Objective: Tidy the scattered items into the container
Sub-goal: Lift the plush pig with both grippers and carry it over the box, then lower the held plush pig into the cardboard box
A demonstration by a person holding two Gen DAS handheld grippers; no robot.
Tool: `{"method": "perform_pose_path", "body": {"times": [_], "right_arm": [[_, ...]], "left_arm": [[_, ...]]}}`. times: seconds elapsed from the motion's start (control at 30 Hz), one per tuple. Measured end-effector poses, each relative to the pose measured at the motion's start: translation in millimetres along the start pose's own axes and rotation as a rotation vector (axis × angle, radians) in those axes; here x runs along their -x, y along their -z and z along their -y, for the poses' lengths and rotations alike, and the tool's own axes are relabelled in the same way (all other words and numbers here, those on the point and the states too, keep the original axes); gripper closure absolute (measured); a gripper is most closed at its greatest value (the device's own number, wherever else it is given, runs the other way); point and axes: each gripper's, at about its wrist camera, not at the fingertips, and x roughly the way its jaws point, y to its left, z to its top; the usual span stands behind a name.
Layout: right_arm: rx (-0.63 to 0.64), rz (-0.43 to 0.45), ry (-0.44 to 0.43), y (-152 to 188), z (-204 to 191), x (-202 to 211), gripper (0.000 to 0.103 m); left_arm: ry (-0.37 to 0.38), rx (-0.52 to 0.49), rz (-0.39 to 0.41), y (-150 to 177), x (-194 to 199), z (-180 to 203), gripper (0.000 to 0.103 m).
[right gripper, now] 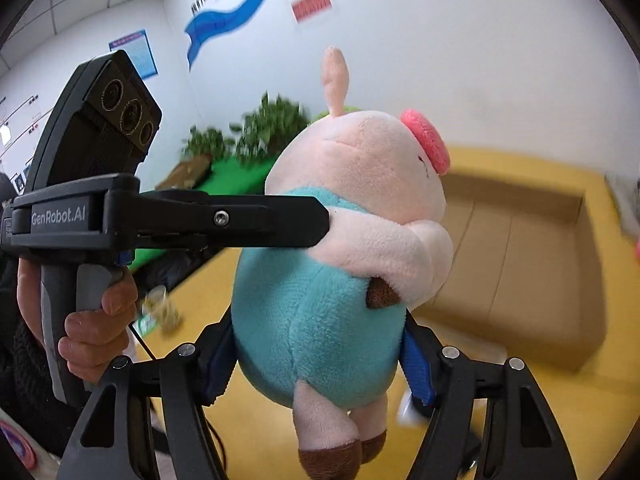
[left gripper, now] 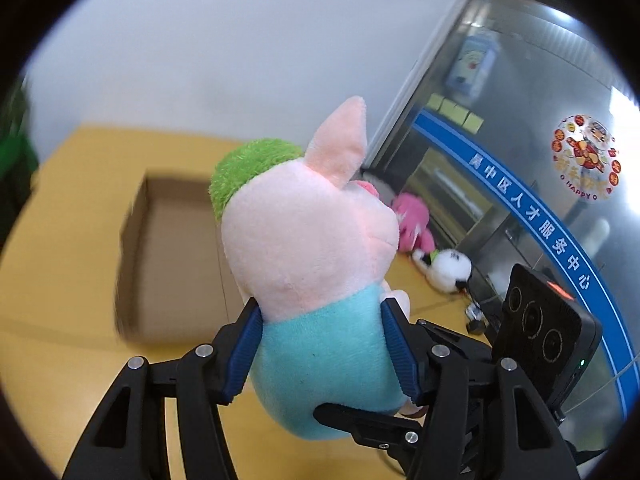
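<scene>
Plush pig (left gripper: 316, 264) up front between both sets of fingers, over the counter (left gripper: 60, 280). Box (left gripper: 168, 264) behind-left in left wrist view (behind-right in right wrist view). Two plush toys (left gripper: 416, 224) beyond, right, by glass door (left gripper: 520, 160).

You hold a soft plush pig (left gripper: 316, 240) of short, matt pile cloth, with a shaggier green tuft (left gripper: 256, 172) on its head. The left gripper (left gripper: 320, 344) is matt black plastic with ribbed blue rubbery pads (left gripper: 244, 348) and bright metal pivot pins (left gripper: 204, 349); the right gripper (right gripper: 316, 356) is made the same way. The open box (right gripper: 520, 248) is plain brown matt cardboard. The surface (left gripper: 60, 272) under it looks smooth and yellow. To the right, the glass door (left gripper: 540, 92) is glossy and reflective in a metal frame.
</scene>
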Motion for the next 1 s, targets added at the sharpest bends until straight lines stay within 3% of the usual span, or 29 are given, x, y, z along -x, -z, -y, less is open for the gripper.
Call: {"method": "perform_pose_path", "body": {"times": [0.2,0.43,0.6,0.77,1.0], "right_arm": [[0.029,0.076,0.021,-96.2,17.7,1.9,0.029],[-0.008,0.062,0.019,-158.3,53.3,-50.9,0.029],[-0.076,-0.014,-0.001,-167.9,95.2,-117.9,0.029],[-0.149,-0.106,-0.031,-160.2,140.7,-197.4,0.029],[-0.289,-0.239,-0.066,-118.6,196.9,-301.8,0.029]], "left_arm": [[-0.02,-0.136,0.035,-94.4,4.6,10.0,0.044],[-0.092,-0.182,-0.005,-154.6,-39.0,-13.6,0.044],[-0.106,-0.108,-0.074,-172.8,-93.0,-70.2,0.044],[-0.124,-0.037,-0.164,-170.8,-151.7,-135.6,0.044],[-0.141,0.05,-0.317,-148.4,-237.0,-219.0,0.044]]}}
